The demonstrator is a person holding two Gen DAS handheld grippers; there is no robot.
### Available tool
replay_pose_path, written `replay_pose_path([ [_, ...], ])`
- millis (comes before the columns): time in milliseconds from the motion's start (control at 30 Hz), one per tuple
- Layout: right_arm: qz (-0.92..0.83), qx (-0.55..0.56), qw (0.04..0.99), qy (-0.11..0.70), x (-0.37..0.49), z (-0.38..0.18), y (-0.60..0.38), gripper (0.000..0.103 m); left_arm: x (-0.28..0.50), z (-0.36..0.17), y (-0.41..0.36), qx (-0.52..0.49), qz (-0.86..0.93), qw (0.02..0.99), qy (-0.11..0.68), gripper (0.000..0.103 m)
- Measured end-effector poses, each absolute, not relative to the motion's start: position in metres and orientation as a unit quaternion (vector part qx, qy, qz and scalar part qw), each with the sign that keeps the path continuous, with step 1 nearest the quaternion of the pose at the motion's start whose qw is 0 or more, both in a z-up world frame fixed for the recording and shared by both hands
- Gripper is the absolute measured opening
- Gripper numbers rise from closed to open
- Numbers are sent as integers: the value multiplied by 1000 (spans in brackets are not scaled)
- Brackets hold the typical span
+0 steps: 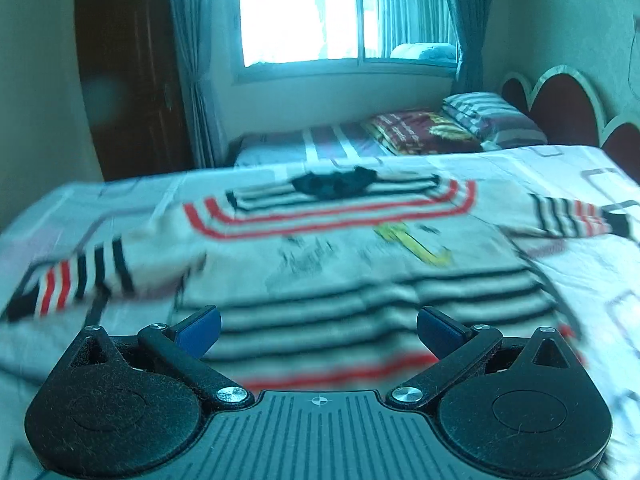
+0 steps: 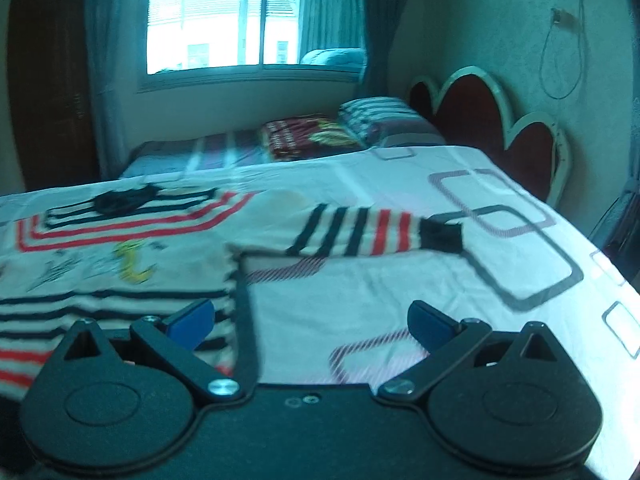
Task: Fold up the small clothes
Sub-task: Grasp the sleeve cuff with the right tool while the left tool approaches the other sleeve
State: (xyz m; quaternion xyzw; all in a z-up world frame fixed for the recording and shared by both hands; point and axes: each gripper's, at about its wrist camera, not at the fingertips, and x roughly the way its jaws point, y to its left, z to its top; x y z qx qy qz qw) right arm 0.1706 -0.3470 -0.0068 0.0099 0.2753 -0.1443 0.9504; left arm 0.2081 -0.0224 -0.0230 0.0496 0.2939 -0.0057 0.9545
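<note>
A small striped sweater (image 1: 320, 248) is being shown lying flat on the bed (image 2: 400, 280), front side up, with its sleeves spread out to either side. The cream body is being crossed by black stripes toward the hem, red bands are being seen at the hem and around the chest, and a dark collar (image 1: 334, 184) is lying at the far end, toward the window (image 1: 340, 12). A yellow motif (image 1: 416, 244) is being seen on the chest, though it is being blurred too much to be read.

The left claw (image 1: 318, 326) is being held released, its blue pads (image 1: 199, 328) spread wide apart just above the hem of the sweater; nothing is being gripped between them.

The right claw (image 2: 310, 322) is likewise being held released and empty, its blue pads (image 2: 432, 326) set well apart. It is being held over the sweater's right edge, one pad over the striped hem and the other over the patterned bedsheet. The right sleeve (image 2: 372, 232) is lying stretched out beyond it, ending in a dark cuff (image 2: 442, 236).

Pillows (image 2: 376, 118) are being seen stacked near the headboard (image 2: 468, 116).
</note>
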Motion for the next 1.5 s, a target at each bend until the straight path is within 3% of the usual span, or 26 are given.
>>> replay_pose_path([
  [133, -186, 89, 943, 261, 222, -25, -413, 101, 276, -38, -9, 47, 10, 952, 303, 103],
  [200, -191, 132, 940, 250, 241, -38, -445, 93, 303, -45, 0, 35, 20, 950, 310, 103],
  [267, -196, 189, 929, 251, 258, -54, -476, 71, 324, -53, 10, 18, 32, 947, 320, 103],
  [500, -202, 403, 863, 230, 287, -118, -555, 58, 363, -86, 29, -28, 36, 938, 344, 103],
  [767, -186, 392, 878, 204, 315, -125, -557, 57, 379, -103, 28, -33, 33, 932, 360, 103],
  [867, -159, 405, 879, 196, 319, -124, -563, 48, 381, -104, 30, -38, 33, 930, 363, 103],
  [1067, -85, 454, 864, 203, 314, -129, -544, 46, 382, -108, 33, -45, 35, 927, 370, 103],
  [1233, -152, 481, 848, 162, 306, -128, -569, 41, 381, -106, 41, -34, 49, 930, 363, 103],
  [1300, -187, 475, 845, 159, 306, -127, -582, 38, 380, -105, 50, -35, 58, 930, 361, 103],
  [1400, -214, 436, 854, 189, 318, -123, -588, 11, 383, -108, 63, -40, 69, 925, 370, 103],
  [1500, -242, 372, 871, 211, 331, -113, -579, 7, 382, -106, 75, -49, 87, 924, 370, 103],
])
